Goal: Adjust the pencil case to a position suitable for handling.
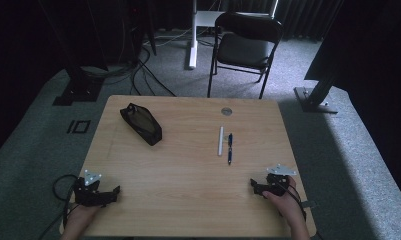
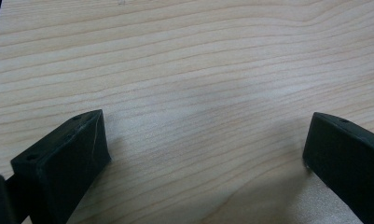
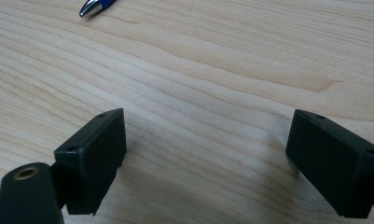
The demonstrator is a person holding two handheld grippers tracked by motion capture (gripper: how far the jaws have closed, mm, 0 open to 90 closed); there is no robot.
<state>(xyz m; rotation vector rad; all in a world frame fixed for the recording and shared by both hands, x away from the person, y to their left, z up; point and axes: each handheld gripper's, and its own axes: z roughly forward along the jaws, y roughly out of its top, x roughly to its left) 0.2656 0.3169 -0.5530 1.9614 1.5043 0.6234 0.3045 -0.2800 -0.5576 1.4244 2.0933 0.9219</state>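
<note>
On the table (image 1: 188,200), right of centre, blue pen (image 1: 230,148) lies just beside a white pen (image 1: 220,141). Light, stiff, slick barrel (likely to roll); grip mid-barrel, across it. Right gripper (image 3: 205,140) and left gripper (image 2: 205,144) both gape, nothing between the jaws.

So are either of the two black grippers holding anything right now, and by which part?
Nothing is held. The left gripper and right gripper both stand open over bare wooden table.

Blue pen (image 1: 230,148) and white pen (image 1: 220,141): flat on the tabletop (image 1: 188,190), side by side, parallel, just apart, right of centre. Blue pen's silver tip toward the near edge.
</note>
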